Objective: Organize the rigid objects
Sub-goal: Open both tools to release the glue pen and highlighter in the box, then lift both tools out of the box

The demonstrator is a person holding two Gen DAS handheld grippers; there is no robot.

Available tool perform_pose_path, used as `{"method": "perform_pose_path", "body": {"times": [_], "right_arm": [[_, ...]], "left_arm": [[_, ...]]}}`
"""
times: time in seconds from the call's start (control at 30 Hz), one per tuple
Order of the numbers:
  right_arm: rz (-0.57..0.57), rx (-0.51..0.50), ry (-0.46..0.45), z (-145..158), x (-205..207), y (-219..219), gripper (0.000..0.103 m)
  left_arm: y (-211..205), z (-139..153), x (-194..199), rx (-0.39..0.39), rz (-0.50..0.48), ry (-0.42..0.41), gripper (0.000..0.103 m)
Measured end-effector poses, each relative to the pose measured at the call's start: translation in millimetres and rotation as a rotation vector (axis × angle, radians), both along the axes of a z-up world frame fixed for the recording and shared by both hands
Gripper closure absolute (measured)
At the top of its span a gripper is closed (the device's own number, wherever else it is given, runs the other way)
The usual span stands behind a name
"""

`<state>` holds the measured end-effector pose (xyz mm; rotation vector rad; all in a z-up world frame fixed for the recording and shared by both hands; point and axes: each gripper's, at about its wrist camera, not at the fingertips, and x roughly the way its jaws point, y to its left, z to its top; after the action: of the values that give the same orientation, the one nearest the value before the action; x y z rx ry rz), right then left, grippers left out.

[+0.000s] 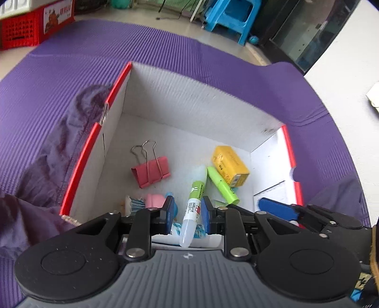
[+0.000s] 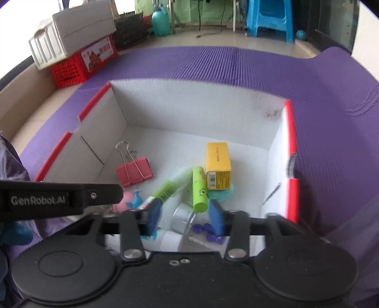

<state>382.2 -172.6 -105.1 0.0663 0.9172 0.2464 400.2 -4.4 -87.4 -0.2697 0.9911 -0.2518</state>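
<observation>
A white cardboard box (image 1: 189, 94) with red rims holds a pink binder clip (image 1: 151, 173), a yellow carton (image 1: 231, 165), a green tube (image 1: 222, 186) and a pink and blue toy (image 1: 155, 200). My left gripper (image 1: 188, 210) hangs over the near end, open. A green-and-white glue pen (image 1: 193, 206) lies tilted between its pads with a gap on the left. My right gripper (image 2: 186, 219) is open over a silver cylinder (image 2: 183, 216) and purple pushpins (image 2: 208, 233), gripping nothing. The glue pen (image 2: 164, 189) looks blurred there.
The box stands on a ribbed purple mat (image 1: 71, 59). Purple fabric (image 1: 59, 154) bunches against its left wall. A red crate (image 2: 71, 68) with a white box (image 2: 78, 30) on top sits beyond the mat, and a blue stool (image 2: 270, 16) stands at the back.
</observation>
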Motion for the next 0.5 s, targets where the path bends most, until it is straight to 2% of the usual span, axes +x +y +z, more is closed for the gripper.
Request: {"method": "perform_pose_path", "body": {"times": [0.03,0.17,0.4,0.5], "right_arm": [[0.001,0.006,-0.010,4,-4,-2,0.045],[0.011,0.010,-0.032,21,-23,-6,0.043],[0.021,0.046,-0.081,55,-63,-14,0.033],[0.025,0.049,-0.109,68,-81,-15,0.031]], "left_arm": [[-1,4,-4,0.009,-0.003,-0.009,0.080],[-7,24,-23,0.041,-0.013,-0.052,0.080],[-16,59,-65,0.090,-0.029,-0.122,0.079],[-14,73,-85,0.081,-0.026,-0.144,0.079]]}}
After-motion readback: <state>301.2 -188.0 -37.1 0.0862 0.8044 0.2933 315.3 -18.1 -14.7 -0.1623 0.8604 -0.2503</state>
